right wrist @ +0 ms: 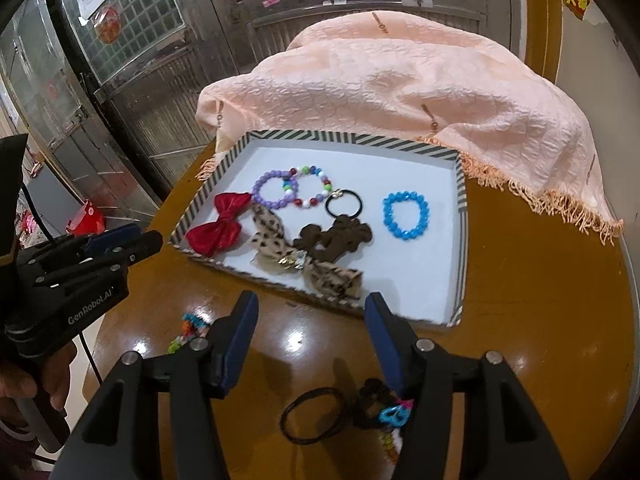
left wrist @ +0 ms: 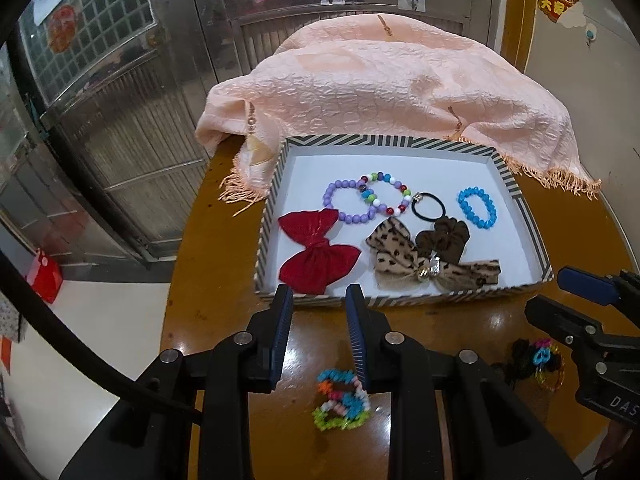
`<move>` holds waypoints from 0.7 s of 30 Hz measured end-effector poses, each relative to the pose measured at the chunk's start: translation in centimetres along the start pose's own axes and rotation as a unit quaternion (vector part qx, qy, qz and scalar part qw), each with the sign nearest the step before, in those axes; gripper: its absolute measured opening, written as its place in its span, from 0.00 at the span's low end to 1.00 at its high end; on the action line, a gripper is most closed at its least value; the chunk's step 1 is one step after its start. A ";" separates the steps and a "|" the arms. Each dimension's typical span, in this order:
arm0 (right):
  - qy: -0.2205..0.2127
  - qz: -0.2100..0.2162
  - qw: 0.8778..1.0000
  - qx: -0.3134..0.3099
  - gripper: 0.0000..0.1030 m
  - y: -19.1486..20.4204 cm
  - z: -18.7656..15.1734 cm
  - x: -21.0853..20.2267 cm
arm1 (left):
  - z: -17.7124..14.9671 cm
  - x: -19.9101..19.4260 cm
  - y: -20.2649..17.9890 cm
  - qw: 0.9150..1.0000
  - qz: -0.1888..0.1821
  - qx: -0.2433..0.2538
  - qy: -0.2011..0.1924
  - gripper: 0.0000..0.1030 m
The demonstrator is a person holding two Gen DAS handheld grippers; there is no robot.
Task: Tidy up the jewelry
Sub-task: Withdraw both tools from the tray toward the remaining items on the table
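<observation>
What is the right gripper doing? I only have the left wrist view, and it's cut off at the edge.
Observer: The right gripper is open wide and holds nothing.
Operator: What's in front of it?
Observer: A black hair tie lies in a loop on the table. In the right wrist view it shows between the fingers.
Operator: Anything beside the tie?
Observer: The skull bracelet lies just right of it, partly hidden by one finger.
</observation>
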State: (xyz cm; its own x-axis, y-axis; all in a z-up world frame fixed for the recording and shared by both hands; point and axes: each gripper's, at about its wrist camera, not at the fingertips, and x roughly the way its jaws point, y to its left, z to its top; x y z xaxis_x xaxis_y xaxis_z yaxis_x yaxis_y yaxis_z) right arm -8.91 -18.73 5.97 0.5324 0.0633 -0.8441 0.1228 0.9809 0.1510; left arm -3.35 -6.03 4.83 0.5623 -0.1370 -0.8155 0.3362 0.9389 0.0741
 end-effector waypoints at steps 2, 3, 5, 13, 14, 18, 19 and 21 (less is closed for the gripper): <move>-0.001 0.001 1.000 -0.002 0.57 0.6 -0.4 -0.2 | -0.5 -0.3 0.5 1.000 -0.001 -0.002 0.000 0.20; -0.001 0.002 1.000 -0.003 0.57 0.8 -0.5 -0.2 | -0.6 -0.5 0.6 1.000 0.000 -0.003 -0.001 0.20; -0.002 0.003 1.000 -0.005 0.57 1.4 -0.7 -0.4 | -1.1 -0.7 0.9 1.000 0.002 -0.003 -0.003 0.20; -0.003 0.007 1.000 -0.014 0.57 3.1 -1.0 -0.7 | -2.2 -1.3 2.1 1.000 0.008 -0.008 -0.007 0.20; -0.003 0.007 1.000 -0.015 0.57 3.2 -1.0 -0.7 | -2.3 -1.3 2.2 1.000 0.008 -0.008 -0.006 0.20; -0.003 0.007 1.000 -0.018 0.57 3.6 -1.0 -0.7 | -2.7 -1.4 2.3 1.000 0.009 -0.007 -0.006 0.20; -0.003 0.007 1.000 -0.019 0.57 3.6 -1.0 -0.6 | -2.7 -1.3 2.3 1.000 0.009 -0.007 -0.006 0.20; -0.002 0.008 1.000 -0.020 0.57 3.7 -0.9 -0.6 | -2.8 -1.2 2.4 1.000 0.008 -0.008 -0.004 0.20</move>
State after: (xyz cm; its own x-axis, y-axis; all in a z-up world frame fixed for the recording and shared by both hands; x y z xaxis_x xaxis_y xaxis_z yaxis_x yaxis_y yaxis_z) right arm -9.54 -14.98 6.56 0.5375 0.0778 -0.8397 0.0818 0.9862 0.1438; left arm -5.33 -2.73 4.39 0.5730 -0.1246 -0.8101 0.3148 0.9460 0.0772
